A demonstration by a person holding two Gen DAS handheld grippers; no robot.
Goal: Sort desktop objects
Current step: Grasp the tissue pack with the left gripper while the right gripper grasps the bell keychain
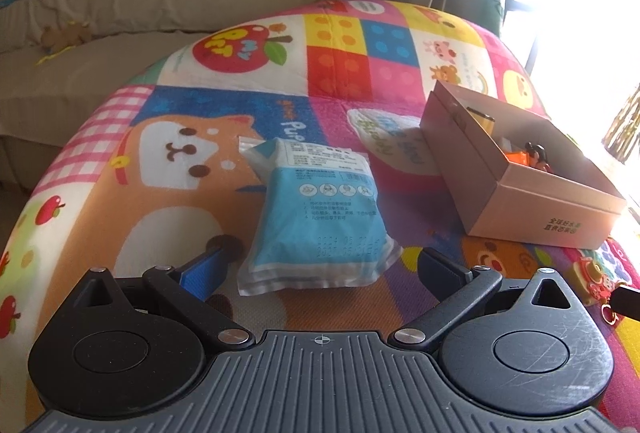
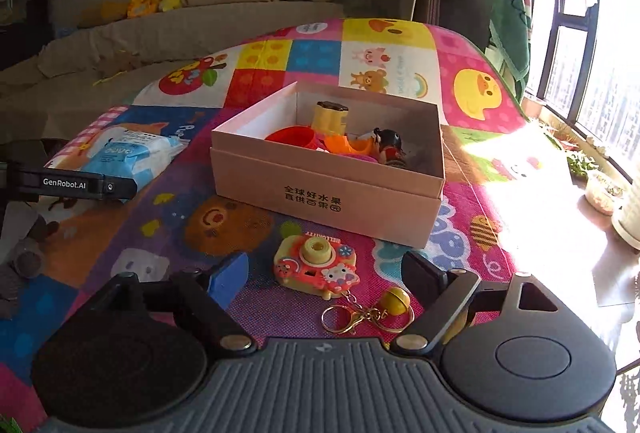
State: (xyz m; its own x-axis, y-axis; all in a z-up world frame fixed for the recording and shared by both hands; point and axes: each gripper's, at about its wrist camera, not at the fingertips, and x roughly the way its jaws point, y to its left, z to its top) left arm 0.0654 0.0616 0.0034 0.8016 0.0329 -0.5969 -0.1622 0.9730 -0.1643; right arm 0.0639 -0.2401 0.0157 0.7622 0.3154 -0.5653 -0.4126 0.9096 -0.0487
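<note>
A blue-and-white sealed packet (image 1: 316, 217) lies flat on the colourful cartoon mat (image 1: 192, 193). Its near end sits between the fingers of my left gripper (image 1: 322, 269), which is open with neither pad touching it. A toy camera keychain (image 2: 316, 267) with a gold ring and yellow bell (image 2: 394, 301) lies on the mat between the spread fingers of my right gripper (image 2: 326, 277), also open and clear of it. Just beyond stands an open pink cardboard box (image 2: 320, 193) holding a yellow toy (image 2: 330, 117), a red cup (image 2: 292, 139) and a small doll (image 2: 390, 149).
The packet (image 2: 124, 157) and my left gripper's body (image 2: 72, 185) sit left of the box. A beige sofa (image 1: 160, 1) with plush toys runs behind the table. At the right, the table edge drops to a sunlit floor with plant pots (image 2: 600, 189) by the window.
</note>
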